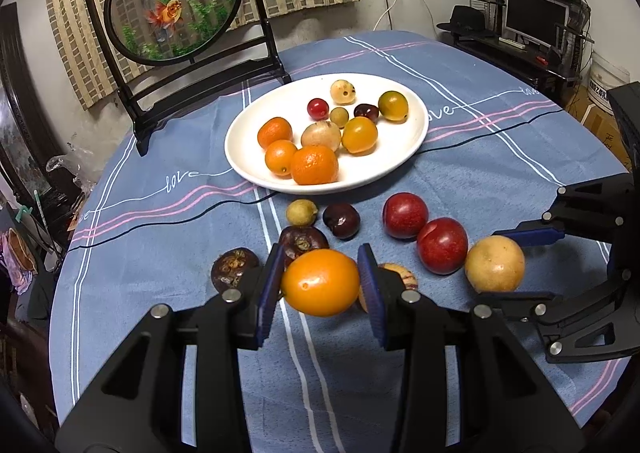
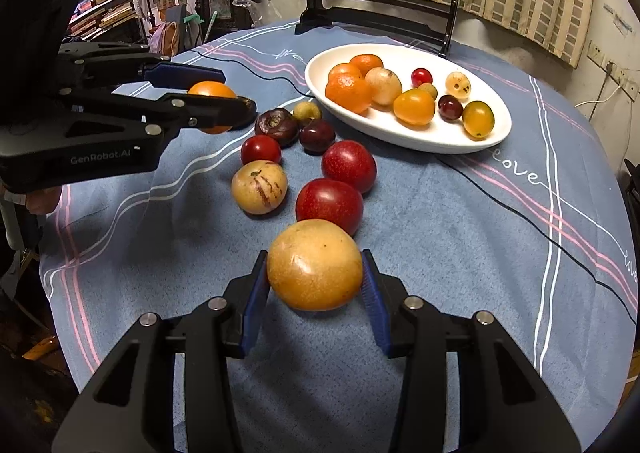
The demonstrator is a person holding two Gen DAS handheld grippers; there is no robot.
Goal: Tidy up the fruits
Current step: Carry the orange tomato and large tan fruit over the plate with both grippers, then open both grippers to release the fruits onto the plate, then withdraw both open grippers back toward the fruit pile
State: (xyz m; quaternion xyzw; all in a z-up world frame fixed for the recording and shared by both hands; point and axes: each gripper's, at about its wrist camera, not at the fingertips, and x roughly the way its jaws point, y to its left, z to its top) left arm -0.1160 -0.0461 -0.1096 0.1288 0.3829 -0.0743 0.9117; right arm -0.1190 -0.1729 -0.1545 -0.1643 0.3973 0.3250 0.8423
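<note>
Orange fruit (image 1: 320,281), smooth glossy skin, oval: clamped between the pads of the left hand-held gripper (image 1: 320,285), apparently lifted just off the surface (image 1: 480,157). Probably light, firm but thin-skinned; bruises if squeezed hard, and the waxy skin could slip. Best held across the widest middle, as it is.

Tan-yellow round fruit (image 2: 315,265): right hand-held gripper (image 2: 315,285) closed on its sides, pads touching at the equator; whether it has left the cloth I cannot tell. Looks heavier and stiffer-shelled, so less squash risk, more roll risk.

Just beyond: two red plums (image 2: 340,181), touching each other, a striped pale fruit (image 2: 259,187), dark mangosteens (image 2: 277,126) and small cherries loose on the blue cloth. White plate (image 2: 440,137) further back, already carrying oranges and small fruit.
</note>
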